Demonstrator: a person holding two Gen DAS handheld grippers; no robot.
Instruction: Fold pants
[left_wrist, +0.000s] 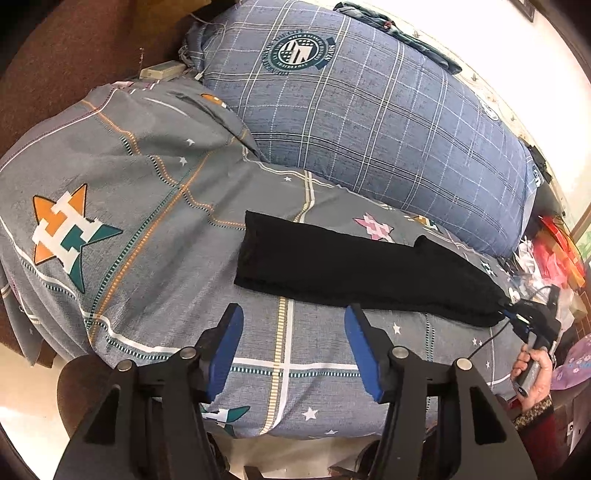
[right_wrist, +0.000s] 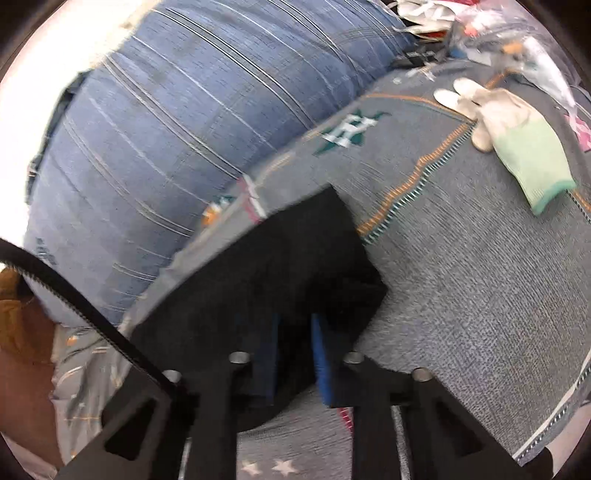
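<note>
The black pants lie folded lengthwise in a long strip on the grey patterned bedspread. My left gripper is open and empty, hovering above the bedspread just in front of the strip's near edge. My right gripper shows at the strip's right end, with its blue pads closed on the fabric there. In the right wrist view the right gripper has black pants cloth between its narrowly spaced blue pads. That view is motion-blurred.
A large blue plaid pillow lies behind the pants. A white and green glove lies on the bedspread to the right. Clutter of bags sits past the bed's right end. The bed edge and floor are near me.
</note>
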